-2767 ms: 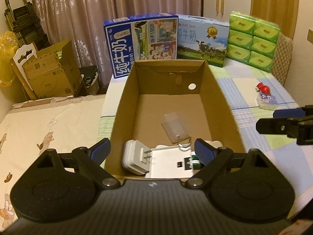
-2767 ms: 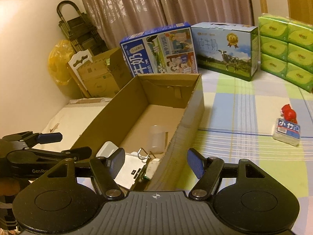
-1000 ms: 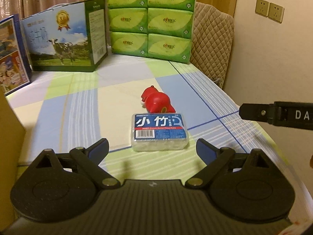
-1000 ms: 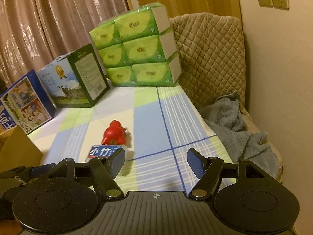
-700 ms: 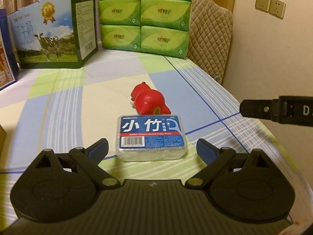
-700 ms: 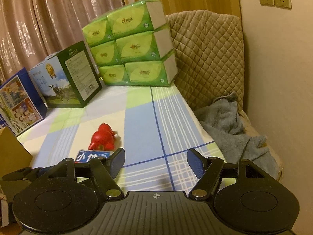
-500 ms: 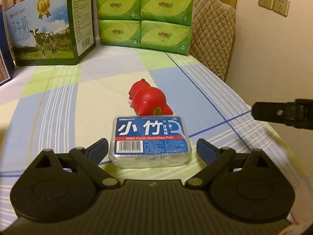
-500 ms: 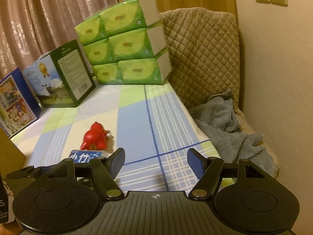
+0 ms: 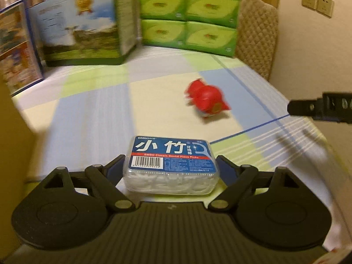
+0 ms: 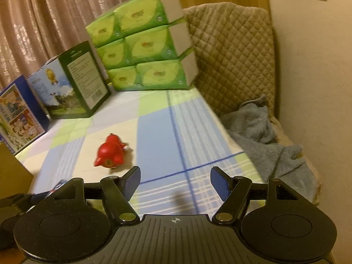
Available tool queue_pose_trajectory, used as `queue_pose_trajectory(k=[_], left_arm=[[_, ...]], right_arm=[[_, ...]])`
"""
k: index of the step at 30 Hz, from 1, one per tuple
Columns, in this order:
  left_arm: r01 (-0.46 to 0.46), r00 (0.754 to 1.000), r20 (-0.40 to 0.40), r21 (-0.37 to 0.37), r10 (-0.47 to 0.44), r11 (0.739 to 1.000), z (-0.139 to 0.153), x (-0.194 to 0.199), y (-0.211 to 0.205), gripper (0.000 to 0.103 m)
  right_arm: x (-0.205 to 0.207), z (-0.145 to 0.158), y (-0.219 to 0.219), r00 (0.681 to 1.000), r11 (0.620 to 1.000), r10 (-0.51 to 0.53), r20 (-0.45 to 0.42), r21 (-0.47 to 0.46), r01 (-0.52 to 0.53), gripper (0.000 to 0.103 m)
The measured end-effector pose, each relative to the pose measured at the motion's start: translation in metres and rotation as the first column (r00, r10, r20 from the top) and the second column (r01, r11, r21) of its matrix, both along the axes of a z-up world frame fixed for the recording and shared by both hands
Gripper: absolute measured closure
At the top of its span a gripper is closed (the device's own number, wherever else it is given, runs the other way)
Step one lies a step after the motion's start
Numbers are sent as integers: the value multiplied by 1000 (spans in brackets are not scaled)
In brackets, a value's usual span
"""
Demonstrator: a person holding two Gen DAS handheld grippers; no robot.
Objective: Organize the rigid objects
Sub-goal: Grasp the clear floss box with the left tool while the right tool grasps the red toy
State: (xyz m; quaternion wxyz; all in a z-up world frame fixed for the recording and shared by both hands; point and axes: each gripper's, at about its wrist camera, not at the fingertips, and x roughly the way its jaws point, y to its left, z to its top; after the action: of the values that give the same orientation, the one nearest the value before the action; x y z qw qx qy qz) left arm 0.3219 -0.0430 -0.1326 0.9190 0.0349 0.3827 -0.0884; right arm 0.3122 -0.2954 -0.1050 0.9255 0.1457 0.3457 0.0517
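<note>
- Clear plastic box of dental floss picks with a blue label (image 9: 171, 165) lies flat on the checked bedsheet of pale green, blue and cream (image 9: 92, 118), at 6 o'clock in the left wrist view, its long side across the picture.
- The left claw (image 9: 171, 167) reaches around this box: one blue-padded finger sits at each short end, and the jaws are closing with the box between them. Whether the pads already press on the plastic cannot be told; they look just beside or touching its ends.
- A red rounded plastic toy figure (image 9: 206, 99) lies on the sheet beyond the box, toward 1 o'clock, apart from it and blurred.
- The right claw (image 10: 175, 182) hangs over the sheet with its fingers apart and nothing between them; the red toy (image 10: 111, 151) is at its 10 o'clock, beyond the left fingertip.
- In the left wrist view one black finger of the right claw (image 9: 319, 107) pokes in at 3 o'clock.
- At the far end of the bed a green carton printed with a cow and meadow (image 9: 81, 28) stands at 11 o'clock, and a stack of green tissue packs (image 9: 189, 15) at 12 o'clock.
- A quilted beige cushion (image 10: 233, 50) leans by the wall at 1 o'clock in the right wrist view, with a crumpled grey-blue towel (image 10: 259, 136) at 3 o'clock.
</note>
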Motion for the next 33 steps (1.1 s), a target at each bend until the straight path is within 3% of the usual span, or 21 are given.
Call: queue_pose_trajectory(k=[10, 22, 29, 33], left_arm=[[-79, 996, 32, -17, 79, 997, 7, -6, 39, 19], [-113, 992, 45, -73, 116, 991, 15, -4, 52, 19], [-121, 991, 40, -83, 124, 989, 14, -5, 54, 19], [-107, 993, 37, -79, 110, 991, 14, -7, 51, 19]], right_arm=[[34, 3, 61, 982, 984, 179, 54, 1, -179, 36], [86, -24, 101, 975, 974, 222, 29, -52, -220, 37], [94, -34, 116, 970, 966, 242, 20, -101, -239, 58], [89, -33, 118, 966, 958, 259, 18, -133, -254, 59]])
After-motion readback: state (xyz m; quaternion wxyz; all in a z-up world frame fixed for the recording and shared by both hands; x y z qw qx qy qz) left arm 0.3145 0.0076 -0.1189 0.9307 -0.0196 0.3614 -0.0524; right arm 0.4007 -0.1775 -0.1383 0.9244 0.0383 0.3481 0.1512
